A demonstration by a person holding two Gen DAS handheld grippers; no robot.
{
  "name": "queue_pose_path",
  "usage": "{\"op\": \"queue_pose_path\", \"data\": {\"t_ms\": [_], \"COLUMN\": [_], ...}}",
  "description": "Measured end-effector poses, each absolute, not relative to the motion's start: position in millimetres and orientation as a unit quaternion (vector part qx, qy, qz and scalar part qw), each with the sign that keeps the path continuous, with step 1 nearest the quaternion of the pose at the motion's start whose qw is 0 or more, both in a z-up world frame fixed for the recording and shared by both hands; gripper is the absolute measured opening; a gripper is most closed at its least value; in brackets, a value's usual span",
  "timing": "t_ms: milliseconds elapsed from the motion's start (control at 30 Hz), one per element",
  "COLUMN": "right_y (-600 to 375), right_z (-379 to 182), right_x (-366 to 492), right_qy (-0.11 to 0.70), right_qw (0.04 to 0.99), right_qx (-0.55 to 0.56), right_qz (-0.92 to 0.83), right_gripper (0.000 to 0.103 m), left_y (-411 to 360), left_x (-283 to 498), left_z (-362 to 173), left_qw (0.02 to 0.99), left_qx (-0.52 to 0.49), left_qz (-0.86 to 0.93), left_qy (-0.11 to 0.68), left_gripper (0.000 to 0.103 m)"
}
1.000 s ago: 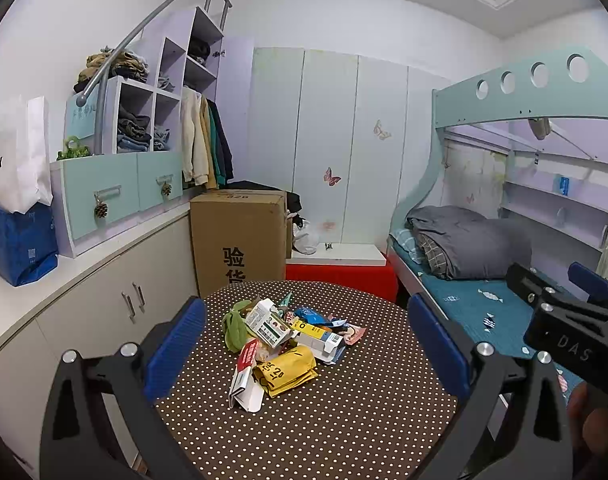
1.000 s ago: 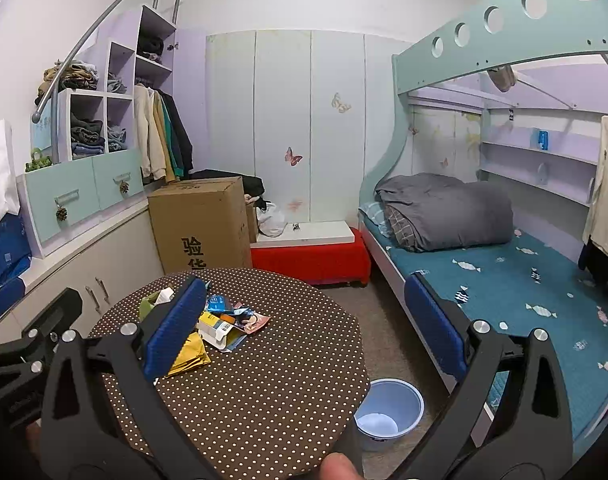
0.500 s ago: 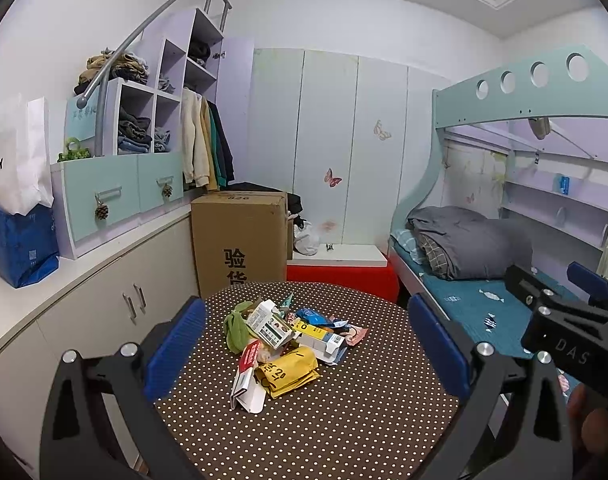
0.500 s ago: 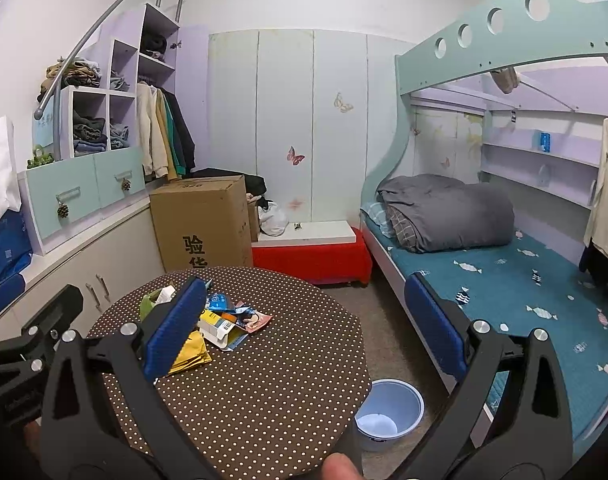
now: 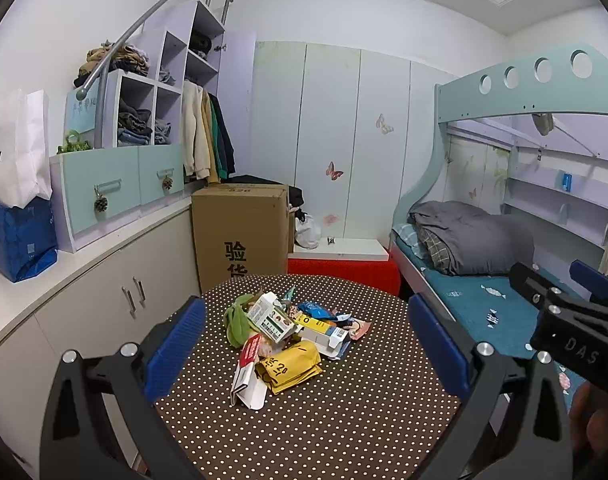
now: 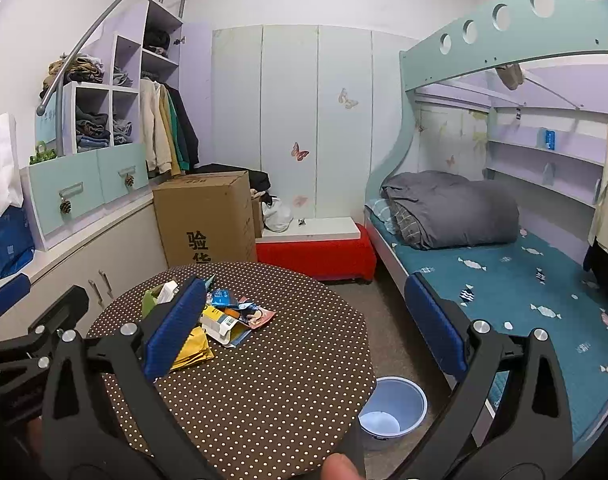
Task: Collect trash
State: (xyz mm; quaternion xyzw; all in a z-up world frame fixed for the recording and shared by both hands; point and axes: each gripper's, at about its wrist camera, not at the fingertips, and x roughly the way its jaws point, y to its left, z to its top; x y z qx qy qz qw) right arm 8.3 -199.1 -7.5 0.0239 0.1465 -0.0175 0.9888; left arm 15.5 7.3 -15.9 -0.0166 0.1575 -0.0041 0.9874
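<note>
A pile of trash (image 5: 282, 334) lies on the round brown polka-dot table (image 5: 343, 420): a yellow pouch (image 5: 290, 366), a white carton (image 5: 270, 316), a green wrapper (image 5: 236, 320), blue and red-white packets. The pile also shows in the right wrist view (image 6: 224, 320). My left gripper (image 5: 304, 350) is open and empty, held above the table's near side, short of the pile. My right gripper (image 6: 307, 326) is open and empty, to the right of the pile. A pale blue bin (image 6: 393, 410) stands on the floor by the table's right edge.
A cardboard box (image 5: 240, 232) stands behind the table. White cabinets (image 5: 104, 300) run along the left wall. A bunk bed (image 6: 503, 280) with a grey quilt fills the right side. A red bench (image 6: 315, 254) is at the back.
Both views have shifted only slightly. The grippers stay open and the trash pile has not moved.
</note>
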Motion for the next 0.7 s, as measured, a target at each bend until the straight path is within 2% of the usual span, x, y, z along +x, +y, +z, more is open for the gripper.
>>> {"op": "queue_pose_path", "data": {"t_ms": [300, 700], "right_y": [-198, -184], "right_z": [-34, -110], "right_x": [41, 104], "right_qy": [0.191, 0.301], "right_qw": [0.981, 0.953], "right_qx": [0.019, 0.018], "right_qz": [-0.010, 0.025], "right_gripper": [0.097, 0.097], "left_y": [30, 67], "left_x": [41, 97], "left_z": [-44, -129], "left_qw": [0.980, 0.952], "left_qx": [-0.027, -0.030], "left_qz": [0.018, 0.050], "left_qy": [0.196, 0.302], "left_gripper": [0.099, 0.099]}}
